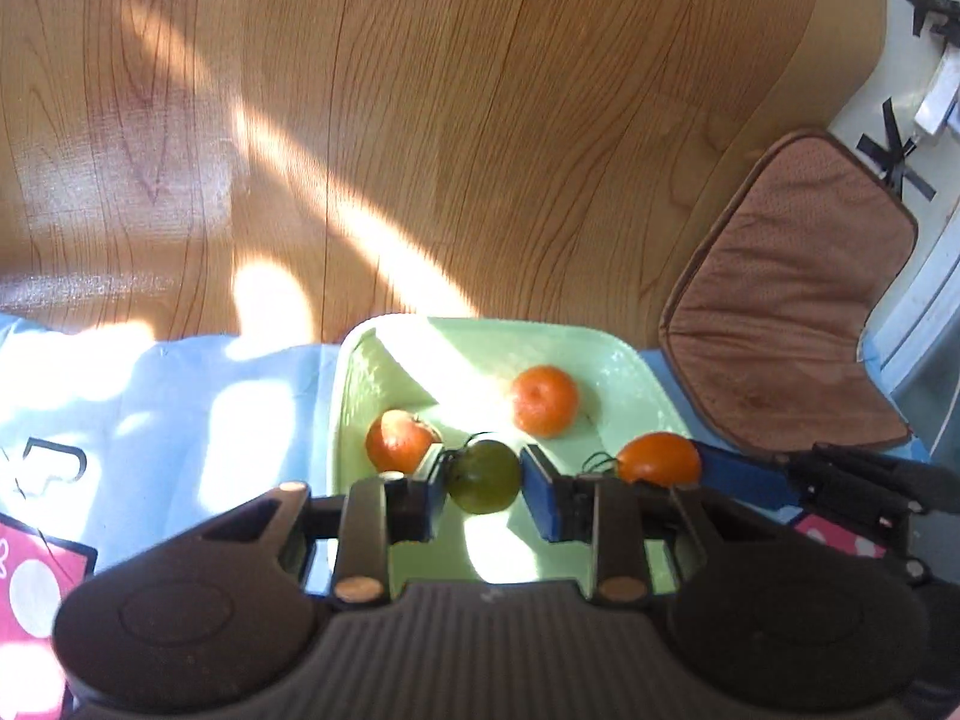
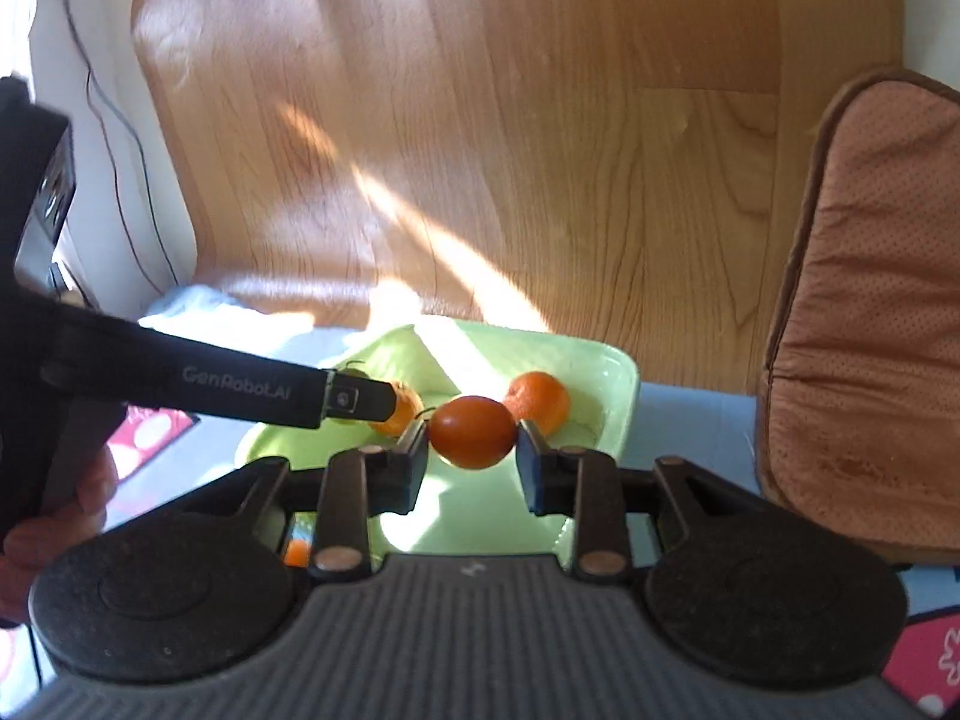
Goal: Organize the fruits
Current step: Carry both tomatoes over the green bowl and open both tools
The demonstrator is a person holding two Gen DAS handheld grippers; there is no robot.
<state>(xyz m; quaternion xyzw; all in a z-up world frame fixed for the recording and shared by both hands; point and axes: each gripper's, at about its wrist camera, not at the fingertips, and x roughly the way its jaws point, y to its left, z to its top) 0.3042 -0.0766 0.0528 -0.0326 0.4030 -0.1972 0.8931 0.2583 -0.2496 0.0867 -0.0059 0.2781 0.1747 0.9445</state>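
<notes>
Above the pale green square plastic tray [image 1: 354, 372] at the surface's far edge, my left gripper [image 1: 485, 477] clamps a round green fruit [image 1: 485, 476] and my right gripper [image 2: 472, 433] clamps an orange-red one [image 2: 472, 432], two round orange tangerines [image 1: 545, 401] lying in the tray.

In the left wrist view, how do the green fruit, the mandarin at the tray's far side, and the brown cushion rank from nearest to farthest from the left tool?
1. Green fruit: between the left tool's pads, held.
2. Mandarin: beyond it, slightly right, on the green tray.
3. Brown cushion: far right, off the tray.
</notes>
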